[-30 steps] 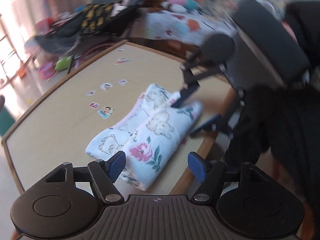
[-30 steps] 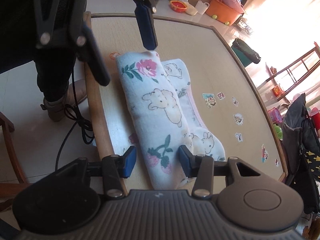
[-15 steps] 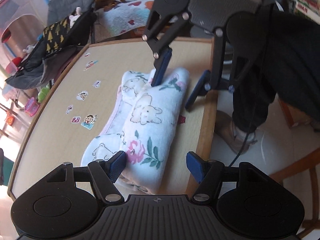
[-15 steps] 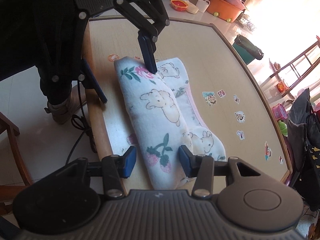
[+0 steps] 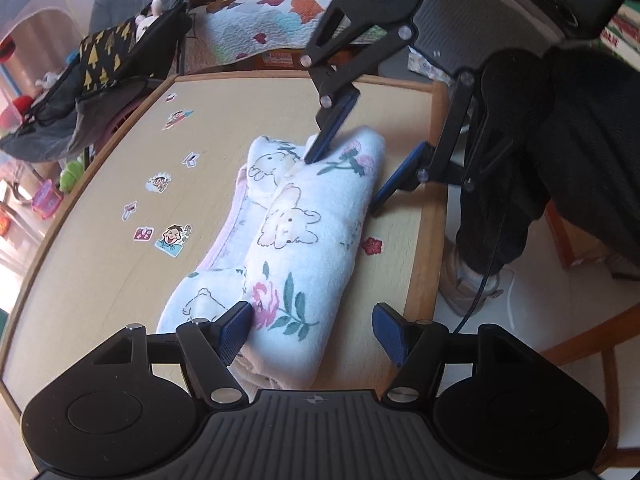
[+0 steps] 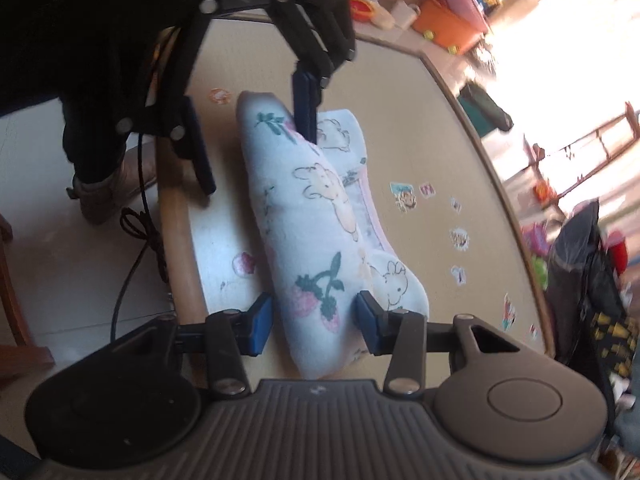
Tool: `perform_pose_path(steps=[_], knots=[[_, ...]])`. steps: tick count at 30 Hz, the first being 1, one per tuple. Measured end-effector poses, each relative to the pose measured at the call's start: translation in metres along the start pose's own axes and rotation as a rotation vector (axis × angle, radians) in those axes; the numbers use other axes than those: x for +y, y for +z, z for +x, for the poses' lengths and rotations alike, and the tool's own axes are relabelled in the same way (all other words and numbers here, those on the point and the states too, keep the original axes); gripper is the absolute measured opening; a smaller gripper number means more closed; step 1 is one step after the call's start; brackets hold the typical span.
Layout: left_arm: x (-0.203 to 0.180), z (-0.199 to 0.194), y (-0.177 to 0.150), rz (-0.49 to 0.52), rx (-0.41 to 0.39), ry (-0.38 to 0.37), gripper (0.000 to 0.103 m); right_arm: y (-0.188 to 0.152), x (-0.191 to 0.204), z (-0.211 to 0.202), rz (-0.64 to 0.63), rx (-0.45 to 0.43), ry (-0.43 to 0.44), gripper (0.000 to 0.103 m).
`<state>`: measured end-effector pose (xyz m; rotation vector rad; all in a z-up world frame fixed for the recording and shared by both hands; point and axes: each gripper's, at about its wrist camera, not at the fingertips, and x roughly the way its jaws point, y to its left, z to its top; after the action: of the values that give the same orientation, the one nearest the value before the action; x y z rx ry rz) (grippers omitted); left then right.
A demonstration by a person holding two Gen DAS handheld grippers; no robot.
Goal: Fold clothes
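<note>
A white printed garment with bears and flowers (image 5: 304, 232) lies folded into a long roll on the wooden table (image 5: 100, 280), near its edge. It also shows in the right wrist view (image 6: 316, 216). My left gripper (image 5: 312, 328) is open and straddles one end of the top fold. My right gripper (image 6: 312, 320) is open and straddles the other end. Each gripper shows in the other's view at the far end of the roll: the right one (image 5: 352, 168) and the left one (image 6: 256, 132).
Several stickers (image 5: 172, 236) dot the table beside the garment. The table edge (image 5: 424, 248) runs close along the roll, with the person's dark legs (image 5: 520, 160) beyond it. A chair with bags (image 5: 100, 80) and baskets with toys (image 6: 448, 20) stand around the table.
Both grippers have closed in along the roll's ends. The right gripper's jaws have opened wider around its end of the fold. The garment has stayed in place.
</note>
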<state>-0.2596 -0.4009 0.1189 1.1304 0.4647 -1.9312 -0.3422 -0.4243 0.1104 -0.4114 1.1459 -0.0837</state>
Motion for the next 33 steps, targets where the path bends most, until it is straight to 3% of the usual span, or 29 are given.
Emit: perform_pose_path(steps=[5,8,12,18,27,33], knots=[[0.004,-0.005,-0.006,-0.059,-0.006,-0.082,0.066,0.005,-0.028,-0.004,0.159,0.048,0.142,0.029],[0.000,-0.008,-0.008,-0.061,0.006,-0.143,0.066,0.005,-0.043,-0.007,0.217,0.081,0.252,0.028],[-0.006,-0.007,-0.007,-0.046,0.032,-0.184,0.065,0.008,-0.050,-0.004,0.234,0.118,0.311,0.025],[0.002,-0.007,-0.014,-0.119,0.026,-0.272,0.065,0.008,-0.067,0.005,0.326,0.179,0.489,0.024],[0.005,-0.006,-0.029,-0.218,-0.042,-0.203,0.065,0.007,-0.099,0.026,0.442,0.214,0.552,0.024],[0.011,-0.018,-0.033,-0.370,-0.193,-0.170,0.065,0.002,-0.107,0.040,0.479,0.235,0.591,0.028]])
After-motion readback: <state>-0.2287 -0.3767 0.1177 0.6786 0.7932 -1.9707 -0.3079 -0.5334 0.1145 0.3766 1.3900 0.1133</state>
